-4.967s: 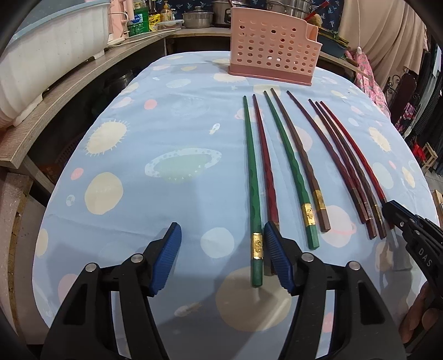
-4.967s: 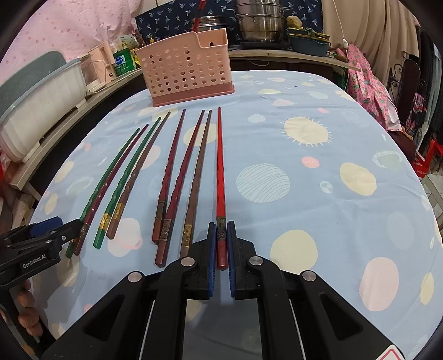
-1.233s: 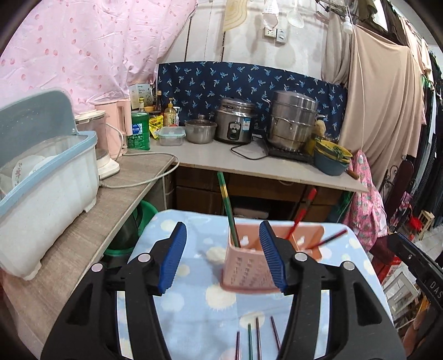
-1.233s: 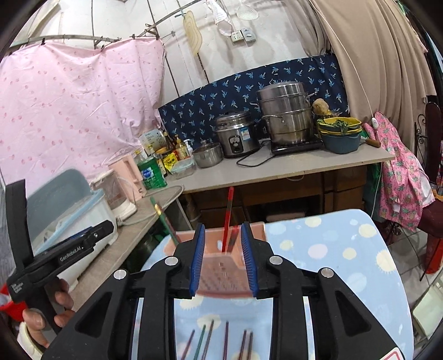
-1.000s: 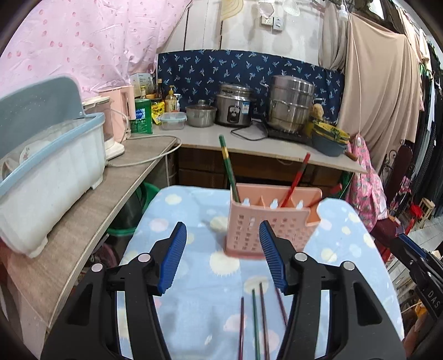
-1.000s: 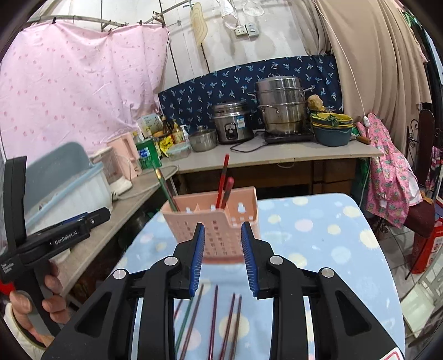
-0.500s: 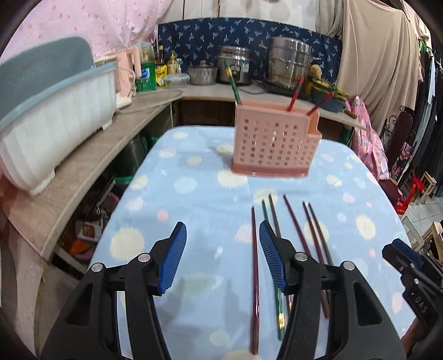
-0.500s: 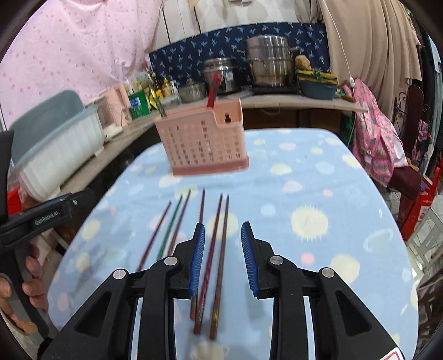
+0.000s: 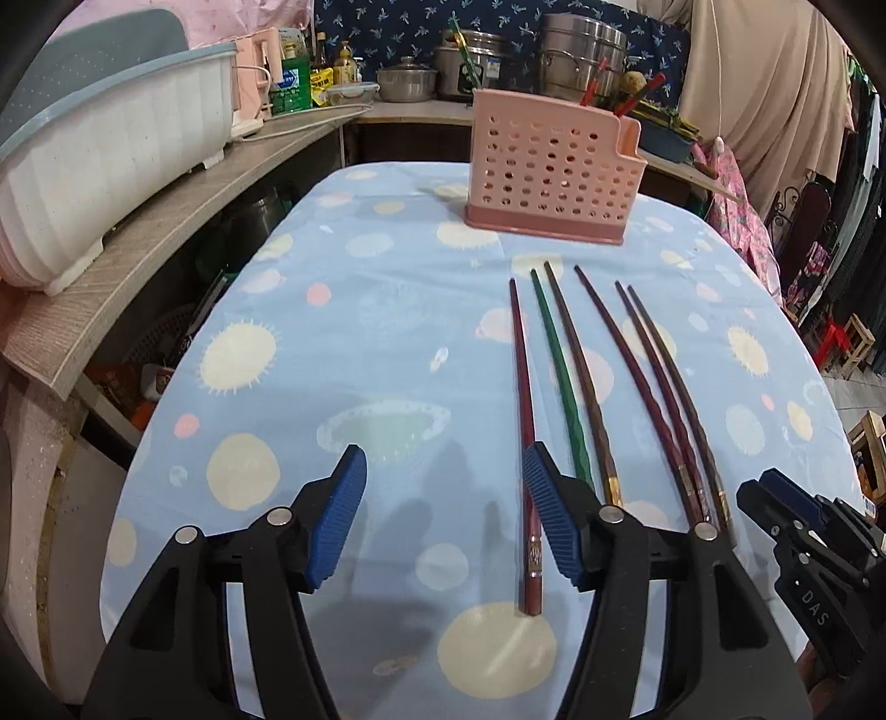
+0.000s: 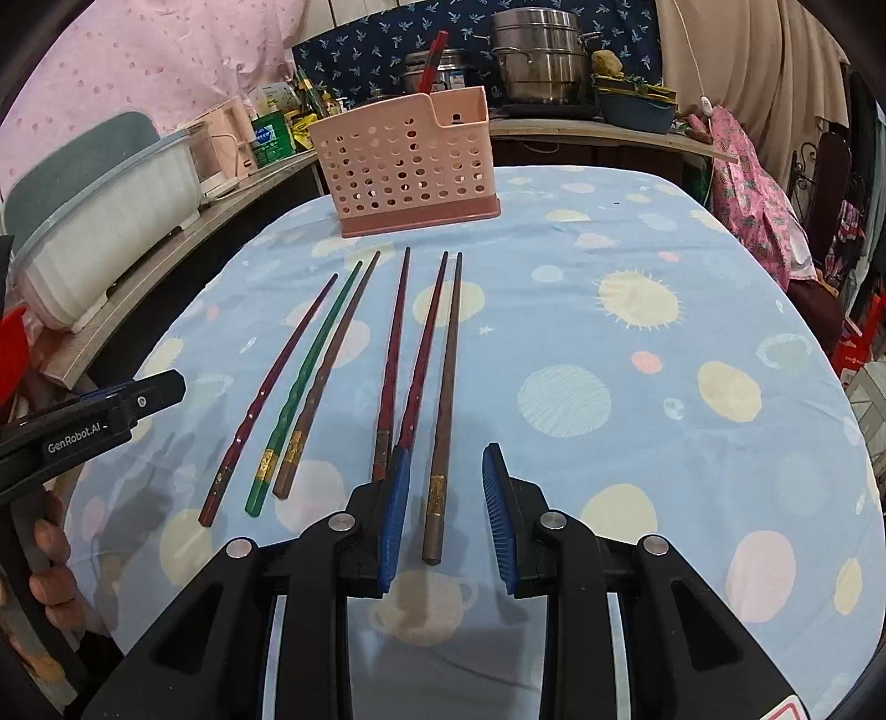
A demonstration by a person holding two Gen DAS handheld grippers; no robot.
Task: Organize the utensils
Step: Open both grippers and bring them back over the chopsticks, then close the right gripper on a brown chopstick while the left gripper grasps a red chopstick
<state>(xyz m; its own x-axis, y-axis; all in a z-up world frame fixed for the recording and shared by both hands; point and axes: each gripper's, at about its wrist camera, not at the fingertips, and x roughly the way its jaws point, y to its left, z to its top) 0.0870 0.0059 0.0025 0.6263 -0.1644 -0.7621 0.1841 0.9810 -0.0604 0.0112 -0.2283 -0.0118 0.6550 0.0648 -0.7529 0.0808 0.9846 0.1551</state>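
Note:
Several chopsticks lie side by side on the blue spotted tablecloth. Behind them stands a pink perforated basket with a green and two red chopsticks upright in it. My left gripper hovers low over the cloth, its jaws opening. The leftmost dark red chopstick lies beneath the gap, close inside the right finger, untouched. My right gripper is open, with the rightmost brown chopstick lying between its pads, which do not press it. Each gripper shows at the edge of the other's view.
A white dish tub sits on the wooden counter left of the table. Pots and bottles line the back counter. A hand grips the left tool's handle. The table drops away left and right.
Both grippers have come down from the basket and tipped toward the chopsticks' near ends. The left jaws stand a little wider. Two chopsticks that lay on the cloth earlier are in the basket.

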